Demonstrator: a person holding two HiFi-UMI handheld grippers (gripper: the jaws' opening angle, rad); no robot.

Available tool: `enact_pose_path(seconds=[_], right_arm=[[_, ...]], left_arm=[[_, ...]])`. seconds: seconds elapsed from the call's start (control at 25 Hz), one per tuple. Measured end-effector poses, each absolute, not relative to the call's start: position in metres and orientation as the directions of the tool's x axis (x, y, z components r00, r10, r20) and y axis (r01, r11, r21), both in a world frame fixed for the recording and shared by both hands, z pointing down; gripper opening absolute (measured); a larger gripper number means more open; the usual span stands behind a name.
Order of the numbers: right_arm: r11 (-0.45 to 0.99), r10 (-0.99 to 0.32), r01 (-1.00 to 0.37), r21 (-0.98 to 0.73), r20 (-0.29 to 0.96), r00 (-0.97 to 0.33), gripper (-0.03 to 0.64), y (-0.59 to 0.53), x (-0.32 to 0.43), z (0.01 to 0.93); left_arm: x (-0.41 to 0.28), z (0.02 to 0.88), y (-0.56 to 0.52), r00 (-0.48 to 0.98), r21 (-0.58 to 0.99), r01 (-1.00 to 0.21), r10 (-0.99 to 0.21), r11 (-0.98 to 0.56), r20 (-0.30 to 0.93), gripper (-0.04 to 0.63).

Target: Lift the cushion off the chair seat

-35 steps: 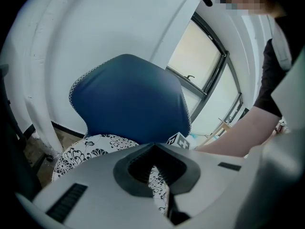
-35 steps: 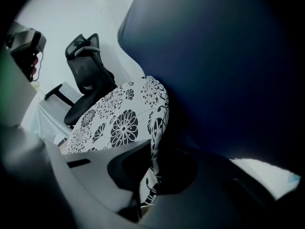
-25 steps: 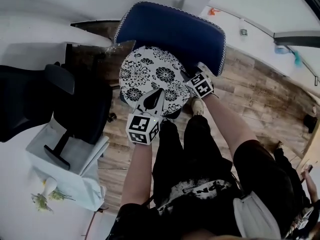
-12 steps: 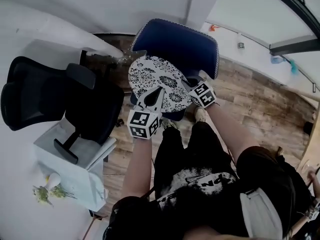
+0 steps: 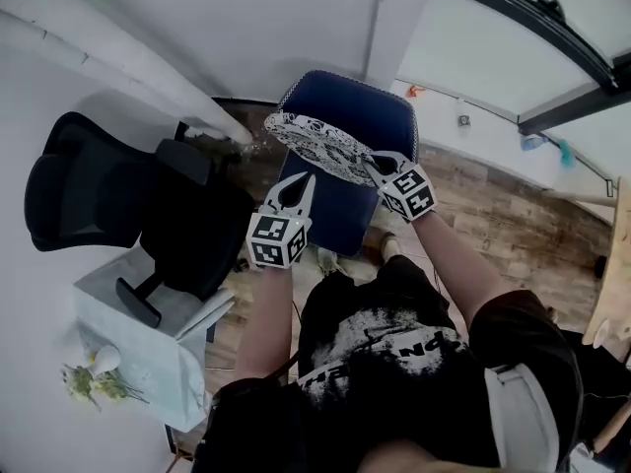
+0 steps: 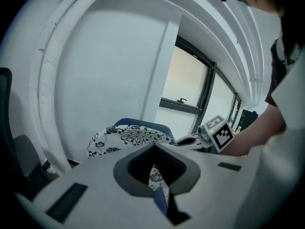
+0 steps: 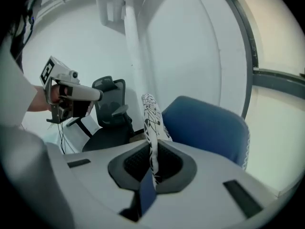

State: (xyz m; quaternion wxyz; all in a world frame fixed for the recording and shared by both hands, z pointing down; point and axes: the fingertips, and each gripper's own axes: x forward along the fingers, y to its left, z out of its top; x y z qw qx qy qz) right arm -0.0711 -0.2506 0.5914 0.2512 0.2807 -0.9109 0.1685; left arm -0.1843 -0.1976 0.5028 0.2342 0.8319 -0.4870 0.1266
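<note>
Cushion: the floral cushion (image 5: 317,141) hangs tilted in the air over the blue chair (image 5: 347,210), clear of its seat.
Grip: my left gripper (image 5: 302,183) and right gripper (image 5: 373,166) each pinch its near edge, jaws closed narrow on the fabric.
Handling: it looks thin, light and floppy; I judge that holds set well apart along the piped rim keep it from folding.
Room: wood floor (image 5: 503,227), white wall (image 5: 246,28), black office chair (image 5: 99,195) beside.

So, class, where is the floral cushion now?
Centre of the head view: the cushion hangs above the blue chair, gripped by the left gripper and the right gripper.
</note>
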Motion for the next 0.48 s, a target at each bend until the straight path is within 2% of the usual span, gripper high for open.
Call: enact_pose_path(seconds=[0.48], right_arm=[[0.797,-0.525,-0.587,-0.140,0.318,-0.789,0.026,-0.266,-0.058,0.460]], left_arm=[[-0.187,0.440,-0.201,0.452,0.179,-0.892,-0.809,-0.415,0.375,0.012]])
